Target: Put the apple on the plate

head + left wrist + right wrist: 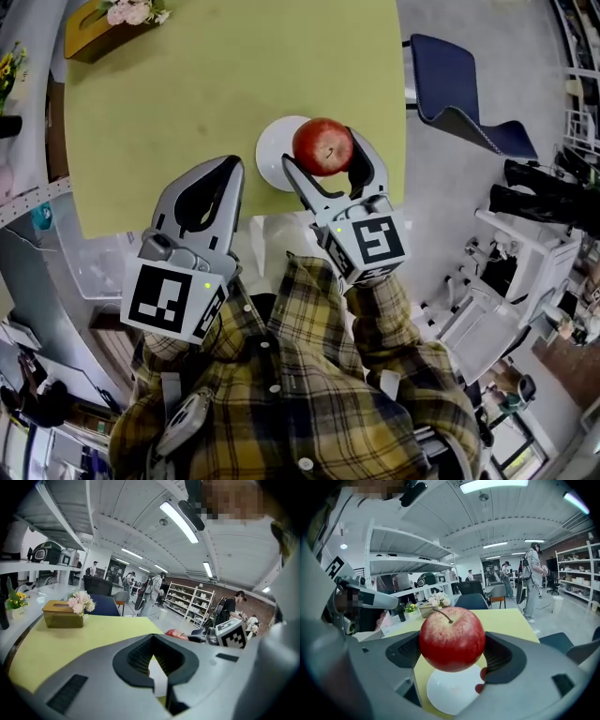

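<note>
Round glossy red apple (322, 144) with a thin brown stem, pinched between the ribbed black pads of the right gripper (330, 167), just above a smooth white round plate (271, 152), near right on the matte yellow-green table (216, 84), grey left gripper (225, 170) pressed together, empty, at the near left.

Red apple (322, 145), white plate (270, 152), yellow-green worktop (234, 75).
The left gripper (226, 167) and right gripper (324, 152) are grey with black-and-white square patterns; the shirt (300, 375) is yellow-brown plaid.
</note>
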